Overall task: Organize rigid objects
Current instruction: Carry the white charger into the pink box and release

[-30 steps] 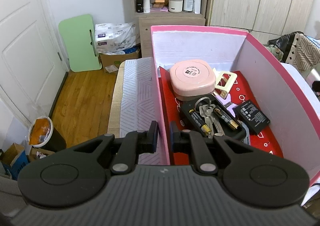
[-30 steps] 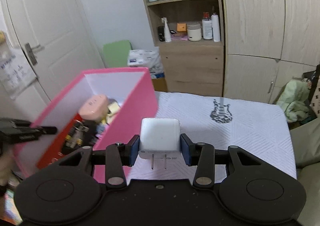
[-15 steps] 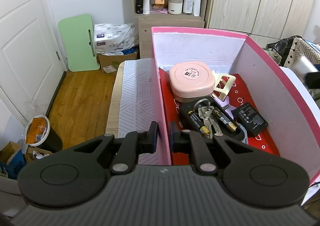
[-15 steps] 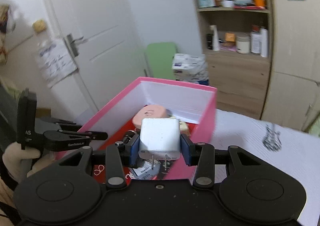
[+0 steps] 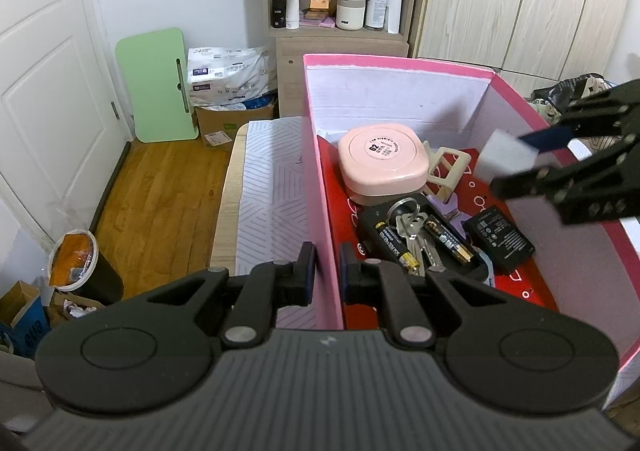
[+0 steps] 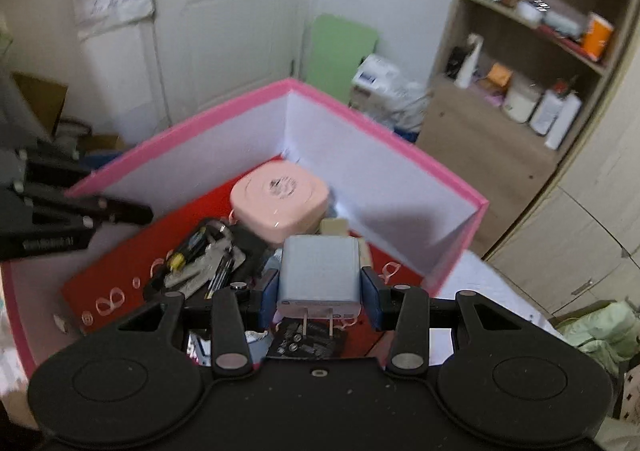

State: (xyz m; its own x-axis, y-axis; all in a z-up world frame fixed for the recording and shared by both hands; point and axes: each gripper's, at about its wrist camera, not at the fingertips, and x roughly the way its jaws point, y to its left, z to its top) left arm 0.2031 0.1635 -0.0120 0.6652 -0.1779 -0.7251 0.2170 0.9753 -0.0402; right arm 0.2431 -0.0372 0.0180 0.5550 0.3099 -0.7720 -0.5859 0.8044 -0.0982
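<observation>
— Above the pink box (image 6: 384,139), what's held?
— Right gripper (image 6: 319,293) clamps a white charger (image 6: 318,275) over its red floor.
— And the left gripper (image 5: 323,271)?
— Pinching the box's near wall.

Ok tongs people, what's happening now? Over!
Left tongs clamped on pink box wall. Right tongs holding white charger above box. Below: keys, batteries.

White charger (image 6: 319,270) above pink box (image 6: 384,143)
</observation>
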